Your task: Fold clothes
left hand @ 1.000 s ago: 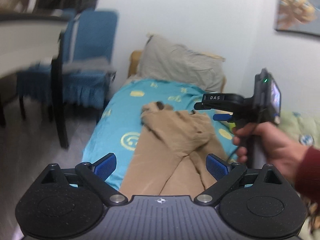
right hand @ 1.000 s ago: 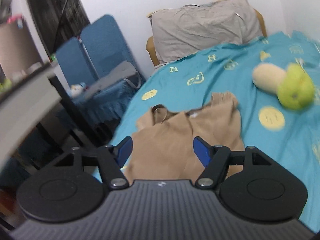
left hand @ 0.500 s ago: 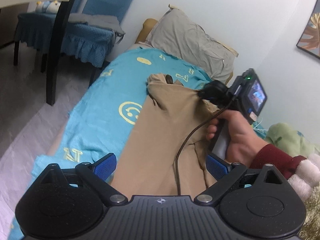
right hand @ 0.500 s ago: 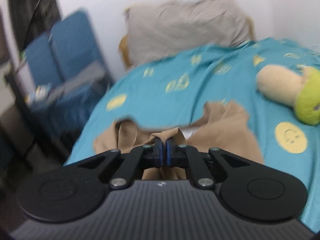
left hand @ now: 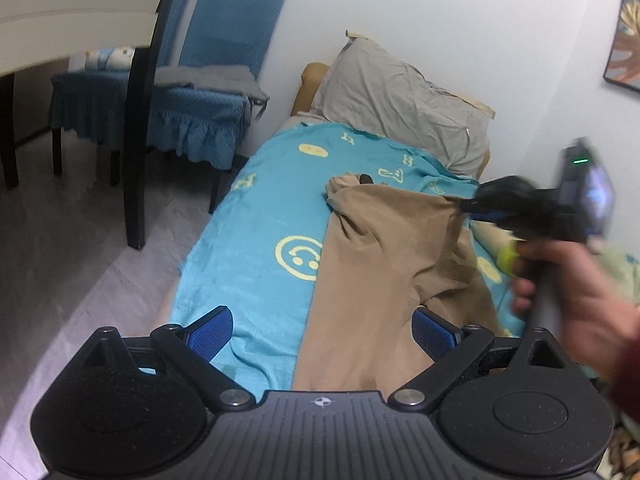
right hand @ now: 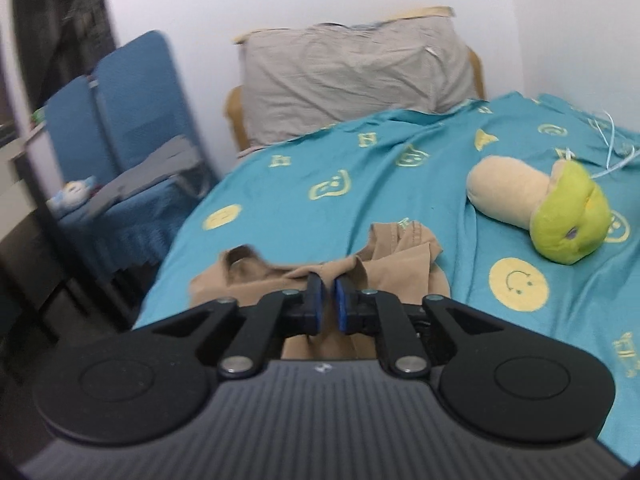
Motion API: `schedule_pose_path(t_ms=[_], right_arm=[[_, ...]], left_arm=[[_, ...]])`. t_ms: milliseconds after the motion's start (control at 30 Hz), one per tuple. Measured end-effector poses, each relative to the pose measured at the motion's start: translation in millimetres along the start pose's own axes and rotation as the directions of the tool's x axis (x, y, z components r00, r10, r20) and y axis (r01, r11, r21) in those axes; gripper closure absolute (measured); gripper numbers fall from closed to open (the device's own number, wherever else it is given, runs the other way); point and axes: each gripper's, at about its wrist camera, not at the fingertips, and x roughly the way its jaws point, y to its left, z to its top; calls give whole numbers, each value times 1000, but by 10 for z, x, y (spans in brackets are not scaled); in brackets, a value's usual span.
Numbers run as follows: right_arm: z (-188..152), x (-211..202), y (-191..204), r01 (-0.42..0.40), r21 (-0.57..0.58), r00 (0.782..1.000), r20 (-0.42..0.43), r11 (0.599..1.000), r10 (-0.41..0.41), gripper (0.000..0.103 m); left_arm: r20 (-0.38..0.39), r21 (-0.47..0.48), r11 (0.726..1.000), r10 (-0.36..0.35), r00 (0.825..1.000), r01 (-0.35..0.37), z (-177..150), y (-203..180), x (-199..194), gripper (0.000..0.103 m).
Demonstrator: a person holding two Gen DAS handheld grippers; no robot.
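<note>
Change: a second ago the right gripper (right hand: pixel 327 307) has its fingers spread wide above the tan garment (left hand: pixel 372 264); half a second ago they are pinched shut on a fold of it, and now that fold is lifted off the bed (left hand: pixel 256 240), stretched taut in the air.
Meaning for the task: this reads as the start of a fold, with one edge picked up so it can be carried across the rest of the cloth. No fold is laid down yet.
Garment position: it lies lengthwise on the turquoise smiley-print bed cover, its far end raised toward the right, its near end running under the left gripper (left hand: pixel 320 330).
Right fingers: the blue pads (right hand: pixel 314 305) sit close together with a narrow slit between them, clamped on a bunched ridge of tan fabric. The left camera shows the cloth drawn to a point at their tip.
Left fingers: spread wide apart and holding nothing. The right-hand pad (left hand: pixel 434 330) looks just beside the garment's edge; actual contact cannot be told. The other hangs over bare cover.
Nearby: a grey pillow (right hand: pixel 352 80) at the head of the bed and a plush toy (right hand: pixel 540 212) lying on the cover, well apart from the garment.
</note>
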Motion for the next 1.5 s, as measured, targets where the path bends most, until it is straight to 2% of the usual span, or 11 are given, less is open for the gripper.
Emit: schedule_pose_path(t_ms=[100, 233, 400, 567, 833, 1000, 1133, 1300, 1400, 1467, 1500], right_arm=[[-48, -631, -18, -49, 7, 999, 11, 999, 49, 57], [-249, -1570, 11, -92, -22, 996, 16, 996, 92, 12], [-610, -2608, -61, -159, -13, 987, -10, 987, 159, 12], [-1045, -3087, -342, -150, 83, 988, -19, 985, 152, 13], [-1296, -3100, -692, -23, 230, 997, -69, 973, 40, 13], [-1364, -2991, -823, -28, 298, 991, -119, 954, 66, 13], [-1382, -2907, -873, -46, 334, 985, -142, 941, 99, 13], [-1401, -2818, -902, -56, 367, 976, -174, 928, 128, 13], [-1410, -2795, -914, -58, 374, 972, -190, 926, 138, 13], [-1425, -2781, -935, -57, 388, 969, -200, 920, 144, 13], [-1433, -2774, -948, -56, 395, 968, -205, 917, 147, 13]], left_arm=[[13, 27, 1000, 9, 1000, -9, -2, -65, -87, 6], [29, 58, 998, 1, 1000, -3, -23, -160, -236, 6], [24, 94, 995, -16, 1000, 13, -87, -297, -437, 6], [-43, 127, 992, 12, 999, -6, -230, -380, -519, 6], [-208, 202, 978, 102, 973, -60, -411, -294, -521, 12], [-324, 370, 928, 174, 930, -45, -492, -310, -560, 22], [-419, 466, 885, 227, 879, -6, -593, -297, -544, 29], [-548, 443, 895, 224, 806, 52, -629, -220, -462, 32], [-589, 482, 875, 288, 755, 42, -690, -218, -412, 42], [-605, 507, 862, 344, 718, 15, -721, -189, -366, 59], [-614, 498, 867, 346, 710, 8, -717, -164, -370, 66]])
